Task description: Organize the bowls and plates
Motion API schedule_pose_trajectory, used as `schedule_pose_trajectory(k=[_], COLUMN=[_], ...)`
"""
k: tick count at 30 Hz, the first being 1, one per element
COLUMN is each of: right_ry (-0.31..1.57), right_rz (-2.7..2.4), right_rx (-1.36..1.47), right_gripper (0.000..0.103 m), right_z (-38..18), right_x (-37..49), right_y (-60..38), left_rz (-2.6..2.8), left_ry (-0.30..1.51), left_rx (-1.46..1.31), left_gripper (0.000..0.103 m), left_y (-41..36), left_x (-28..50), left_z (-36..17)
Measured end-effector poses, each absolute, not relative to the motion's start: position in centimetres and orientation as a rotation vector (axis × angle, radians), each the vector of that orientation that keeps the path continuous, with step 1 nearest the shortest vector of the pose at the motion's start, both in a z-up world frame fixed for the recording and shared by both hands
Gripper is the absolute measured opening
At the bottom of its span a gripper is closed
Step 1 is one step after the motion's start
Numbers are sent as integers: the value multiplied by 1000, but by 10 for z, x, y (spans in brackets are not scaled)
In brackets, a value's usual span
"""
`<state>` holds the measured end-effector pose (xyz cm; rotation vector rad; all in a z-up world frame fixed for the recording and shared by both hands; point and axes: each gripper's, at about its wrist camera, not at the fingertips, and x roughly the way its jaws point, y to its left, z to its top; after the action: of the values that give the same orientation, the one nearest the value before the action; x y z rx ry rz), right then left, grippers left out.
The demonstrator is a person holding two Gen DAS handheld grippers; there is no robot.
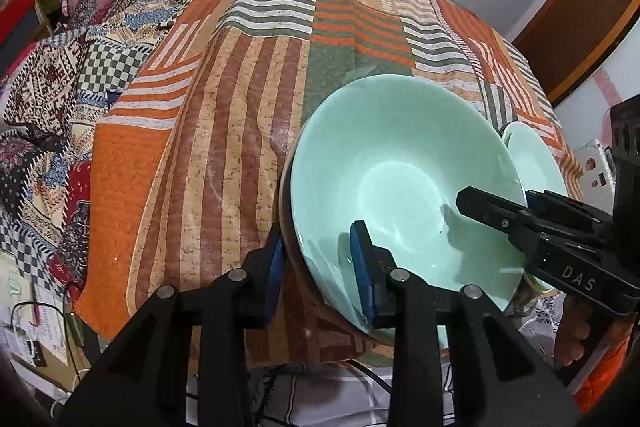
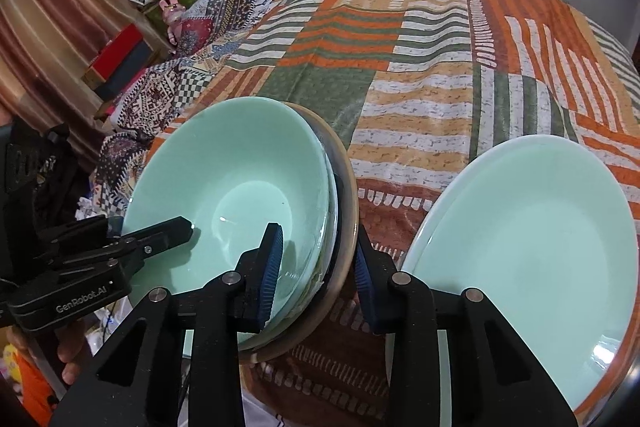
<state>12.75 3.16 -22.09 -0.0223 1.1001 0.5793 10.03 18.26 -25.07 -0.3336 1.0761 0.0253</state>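
Down at six o'clock, left gripper [image 1: 320, 267] astride the near-left rim of the stacked green bowl [image 1: 400, 163], jaws clamped on it. Right gripper [image 2: 318, 267] likewise, jaws clamped on the stack's right rim, brown-rimmed bowl [image 2: 348, 195] underneath. Off at three o'clock, just beside, pale green plates [image 2: 532, 227]. Beyond, toward twelve, striped cloth over the tabletop [image 2: 440, 67].

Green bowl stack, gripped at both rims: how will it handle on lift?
The green bowl stack looks glazed and glossy, so probably slippery under the pads. Likely rigid, brittle ceramic. Several nested bowls suggest real weight; with the left gripper and right gripper on opposite rims, uneven lifting could tilt it.
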Motion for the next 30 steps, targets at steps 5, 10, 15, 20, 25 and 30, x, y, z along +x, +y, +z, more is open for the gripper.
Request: schedule_pose_trajectory(k=[5,10,15,20,25,30], right_ry=[1112,1104,1074,1025,968,918], right_rz=[577,579,581,585,585,575], right_rx=[-11,1,23,49,76,97], right_gripper=[31,31,31,31,31,31], right_z=[-219,-213,-200,-181,-159,-142], right_x=[129,126,122,116,108,102], right_y=[29,25,20,11,-3,-17], left_rz=[41,46,46,38,27,10], left_ry=[1078,1065,1033,984,925,868], left_rx=[-322,-332,-314,-304,-284,-253], left_gripper=[32,32,32,32,32,32], left_y=[180,179,174,166,155,139], left_x=[99,96,90,84,79,75], left_z=[-245,-236,-220,-197,-169,-142])
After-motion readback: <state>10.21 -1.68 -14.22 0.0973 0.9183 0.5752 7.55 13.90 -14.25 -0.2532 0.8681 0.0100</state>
